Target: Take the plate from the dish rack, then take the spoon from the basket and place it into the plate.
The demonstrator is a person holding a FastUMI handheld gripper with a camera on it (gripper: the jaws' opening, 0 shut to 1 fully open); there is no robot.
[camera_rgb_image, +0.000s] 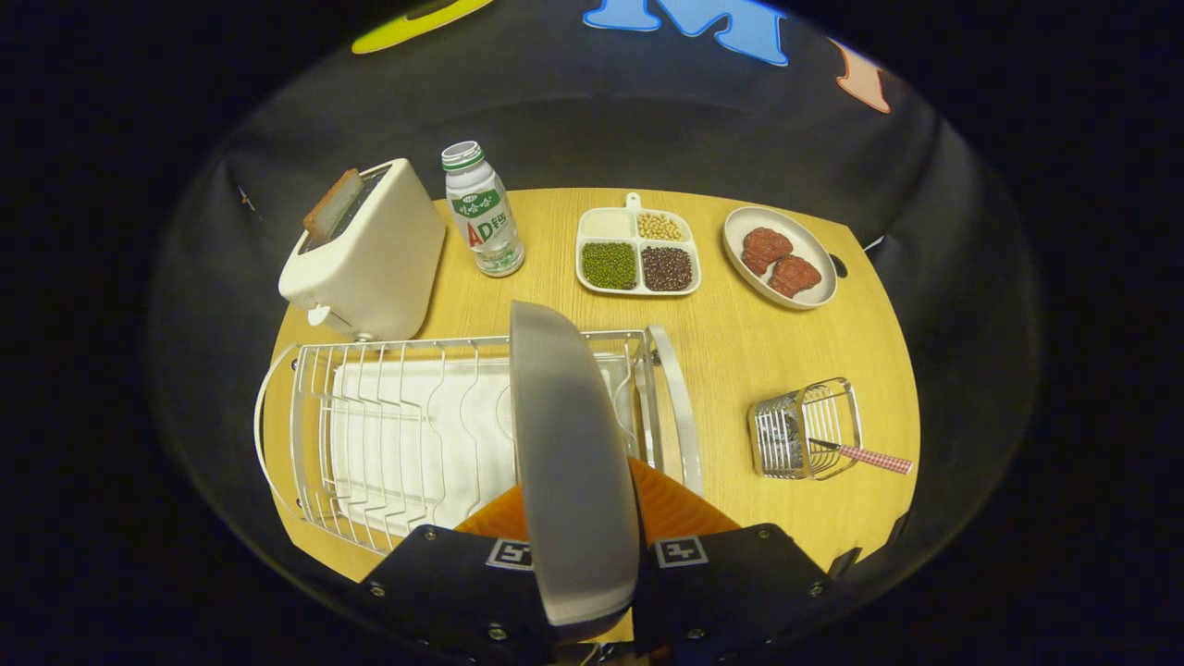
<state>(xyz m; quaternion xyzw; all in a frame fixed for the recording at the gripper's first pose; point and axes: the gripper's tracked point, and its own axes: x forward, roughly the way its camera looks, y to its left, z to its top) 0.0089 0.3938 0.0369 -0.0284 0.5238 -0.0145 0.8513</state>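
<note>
A grey plate (569,462) stands on edge between my two fingers, and my gripper (585,518) is shut on its near rim. The plate rises above the right end of the white wire dish rack (398,425), just in front of me. To the right of the rack stands a small wire basket (807,430) on the wooden table. A spoon (865,455) lies in the basket, with its red-checked handle sticking out to the right. The lower part of the plate hides what lies between my fingers.
Beyond the rack stand a white toaster (370,250) with a slice of bread, a bottle (481,211), a divided tray of beans (637,252) and an oval dish (782,256) with two brown pieces. Bare table (721,370) lies between rack and basket.
</note>
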